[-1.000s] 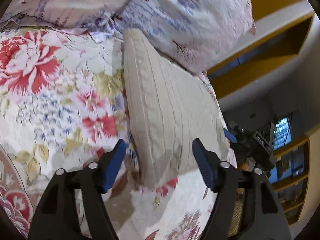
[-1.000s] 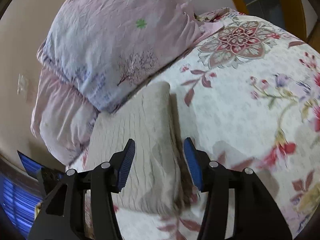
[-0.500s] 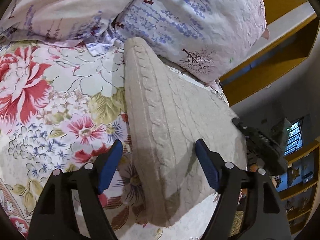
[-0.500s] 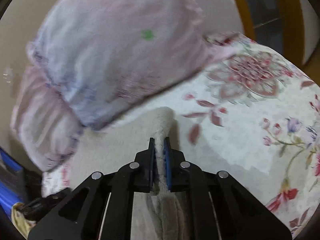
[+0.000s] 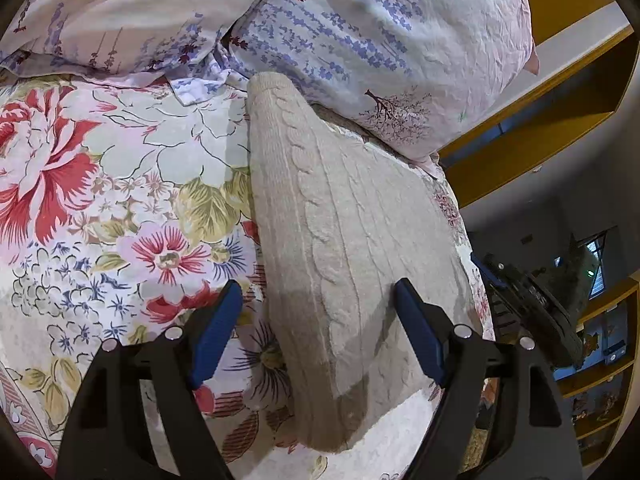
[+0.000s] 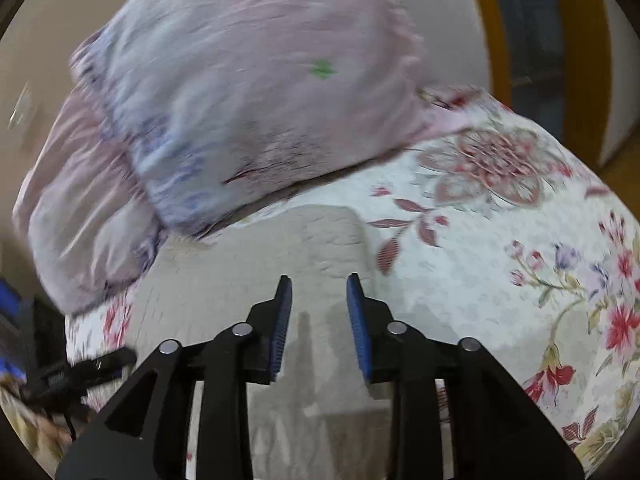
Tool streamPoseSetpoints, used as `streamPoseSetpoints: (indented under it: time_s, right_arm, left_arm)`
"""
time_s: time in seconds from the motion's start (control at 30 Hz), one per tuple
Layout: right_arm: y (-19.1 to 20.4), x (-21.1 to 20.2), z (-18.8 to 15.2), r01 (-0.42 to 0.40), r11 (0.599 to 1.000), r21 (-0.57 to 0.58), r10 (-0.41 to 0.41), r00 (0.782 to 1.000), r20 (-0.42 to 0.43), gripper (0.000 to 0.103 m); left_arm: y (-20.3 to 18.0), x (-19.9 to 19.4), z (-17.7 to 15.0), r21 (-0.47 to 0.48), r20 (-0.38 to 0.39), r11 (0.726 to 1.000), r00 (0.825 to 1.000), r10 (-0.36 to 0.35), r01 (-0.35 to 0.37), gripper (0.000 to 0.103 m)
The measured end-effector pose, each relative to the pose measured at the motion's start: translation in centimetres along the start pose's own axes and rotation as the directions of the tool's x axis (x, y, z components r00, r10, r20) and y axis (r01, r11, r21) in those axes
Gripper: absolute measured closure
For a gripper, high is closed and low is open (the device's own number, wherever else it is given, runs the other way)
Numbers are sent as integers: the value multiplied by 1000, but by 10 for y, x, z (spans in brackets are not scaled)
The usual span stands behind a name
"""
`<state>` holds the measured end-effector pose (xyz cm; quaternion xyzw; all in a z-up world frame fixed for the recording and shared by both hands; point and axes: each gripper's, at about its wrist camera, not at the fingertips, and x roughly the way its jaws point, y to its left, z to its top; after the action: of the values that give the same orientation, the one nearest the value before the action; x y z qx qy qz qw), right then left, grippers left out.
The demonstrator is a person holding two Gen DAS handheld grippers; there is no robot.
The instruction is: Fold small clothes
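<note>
Sweater (image 5: 344,248), beige cable-knit and folded, lies mid-frame on the floral bedspread (image 5: 120,200). Your left gripper (image 5: 320,332) gapes wide over it; your right gripper (image 6: 319,320) stands narrowly parted, empty. Fold looks mid-way: next, regrip an edge.

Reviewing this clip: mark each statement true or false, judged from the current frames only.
1. Both grippers are open. True: the left gripper and right gripper both show a gap between their blue pads.
2. The beige knit garment lies on bare wood. False: it lies on the floral bedspread.
3. The garment's far end reaches the pillow. True.
4. The right gripper pinches a fold of the knit. False: nothing is between its pads.
5. The garment is striped red. False: it is plain beige cable knit.
</note>
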<state>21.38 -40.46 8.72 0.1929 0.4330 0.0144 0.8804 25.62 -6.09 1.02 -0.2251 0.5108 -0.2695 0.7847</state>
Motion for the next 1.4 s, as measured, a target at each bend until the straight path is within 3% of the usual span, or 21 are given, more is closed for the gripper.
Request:
streamPoseSetpoints:
  time_s: [0.13,0.2,0.37,0.53,0.77,1.07,1.17,1.2,1.23,1.3,1.4]
  right_arm:
    - [15,33,-20,63,991,-114,-79,987,-140,64]
    - [19,36,-23,84,985,-148,-100,990,-101,64]
    - [13,34,-21,56,993,-104,-69,989,-129,62]
    - [18,34,-23,78,989,-122,-93,988,-124,62]
    - [22,34,-24,95,982,-166,-117,985,-127,62]
    - [27,34,-27,113,965,-237,-140,985,-102,62]
    - [27,32,-22,106,969,-222,-134,984,-118,61]
    - [26,29,-18,87,975,-206,-115,985,-131,54]
    - [23,25,-15,54,981,-185,-81,987,-141,35]
    - [16,14,-6,-16,993,-119,1,992,-128,16]
    - [-2,4,10,-43,999,-24,41,994,-97,15]
  left_arm:
    - [-4,4,-1,33,11,998,999,45,-45,22]
    - [-7,8,0,53,13,996,997,75,-76,21]
    - [-10,10,1,69,18,993,995,96,-97,20]
    - [-12,6,-3,94,24,988,992,122,-124,21]
    - [-28,11,-6,225,46,941,967,251,-255,22]
    - [-23,22,3,218,7,935,959,284,-279,13]
    - [-18,19,4,187,0,954,971,238,-234,13]
    - [-15,16,6,168,-7,965,978,207,-203,13]
    - [-10,13,7,134,-18,978,986,163,-159,13]
    - [-3,10,11,76,-32,993,995,98,-96,13]
    - [3,6,17,19,-18,998,998,56,-56,13]
